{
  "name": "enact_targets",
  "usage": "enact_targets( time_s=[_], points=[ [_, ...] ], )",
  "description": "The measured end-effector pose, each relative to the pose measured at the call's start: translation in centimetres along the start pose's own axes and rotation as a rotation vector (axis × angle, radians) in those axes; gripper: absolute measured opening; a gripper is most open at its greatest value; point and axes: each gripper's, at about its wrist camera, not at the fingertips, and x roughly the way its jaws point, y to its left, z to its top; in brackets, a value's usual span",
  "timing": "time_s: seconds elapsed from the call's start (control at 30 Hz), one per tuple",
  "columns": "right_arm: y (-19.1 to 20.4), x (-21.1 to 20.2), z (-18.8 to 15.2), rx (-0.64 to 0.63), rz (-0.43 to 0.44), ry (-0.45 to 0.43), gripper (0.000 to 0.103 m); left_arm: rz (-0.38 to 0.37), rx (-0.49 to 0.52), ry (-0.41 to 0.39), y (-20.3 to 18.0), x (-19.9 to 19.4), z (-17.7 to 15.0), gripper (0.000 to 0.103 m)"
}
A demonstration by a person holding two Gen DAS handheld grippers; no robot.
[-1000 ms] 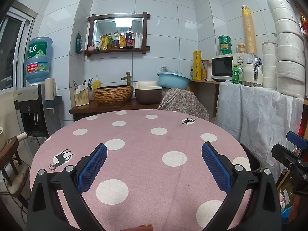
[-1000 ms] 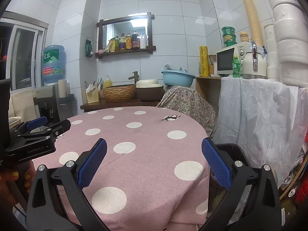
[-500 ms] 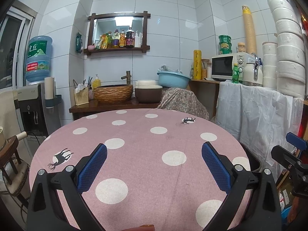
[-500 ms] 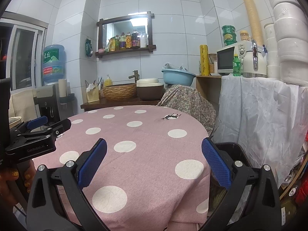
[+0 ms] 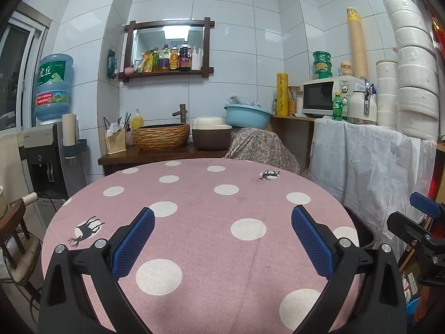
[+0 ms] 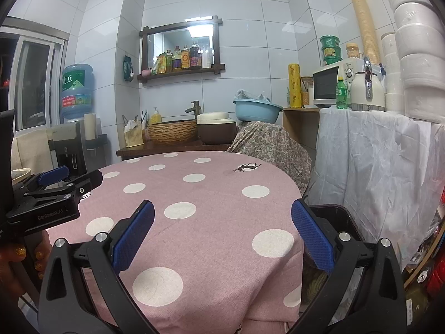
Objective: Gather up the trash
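While both tools hung over the round pink tabletop with white dots, the left hand-held gripper had its blue pads spread wide and held nothing. The right hand-held gripper was spread just as wide and was empty too. It hung over the right edge of the tabletop, partly above a black trash bin that stood on the floor just beside that edge. In the left view only the bin's dark rim peeked out past the right edge. No trash could be seen on the tabletop.

In the right view the left hand-held gripper showed at the left side, held by a hand with gold nails. White letters on it read "GenRobot.AI".

Since a second ago almost nothing had changed. Both tools kept the same wide gap, and the views shifted only a tiny bit.

A blue water jug sat on a dispenser beyond the far left edge, with a green label in big white signs. A white microwave and a green bottle stood on a covered shelf to the far right. Their writing was too small to read.
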Motion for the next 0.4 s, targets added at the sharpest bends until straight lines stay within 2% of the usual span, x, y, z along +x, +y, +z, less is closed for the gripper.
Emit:
enact_targets(
  time_s=[0.4],
  points=[
    [-0.32, 0.10, -0.41, 0.007, 0.010, 0.006, 0.097, -0.015, 0.009, 0.005, -0.41, -0.16, 0.41, 0.098]
  ],
)
